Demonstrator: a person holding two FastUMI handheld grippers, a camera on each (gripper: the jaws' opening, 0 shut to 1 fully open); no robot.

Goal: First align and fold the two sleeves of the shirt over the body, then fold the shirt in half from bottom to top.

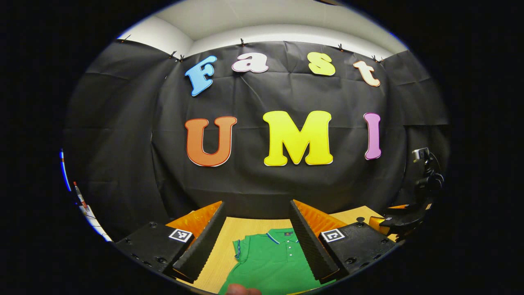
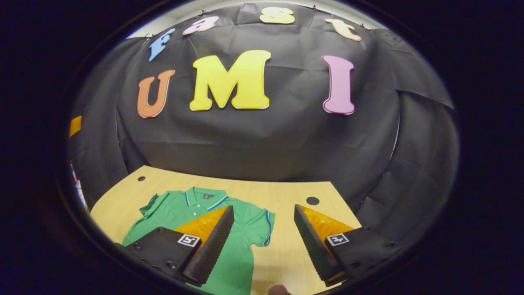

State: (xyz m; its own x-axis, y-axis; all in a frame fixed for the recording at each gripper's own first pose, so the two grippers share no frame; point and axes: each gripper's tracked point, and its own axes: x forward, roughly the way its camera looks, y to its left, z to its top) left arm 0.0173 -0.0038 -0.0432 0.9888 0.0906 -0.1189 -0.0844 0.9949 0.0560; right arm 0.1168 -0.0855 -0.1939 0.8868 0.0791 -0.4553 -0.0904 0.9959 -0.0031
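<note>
left gripper: fingers spread wide, holding nothing, raised above the green polo shirt, which lies flat and unfolded on the wooden table, collar toward the wall. right gripper: also wide and empty, over the shirt's sleeve and its outer edge; bare table lies beyond that edge. the left gripper view adds a camera on a stand at the table's side.
</note>
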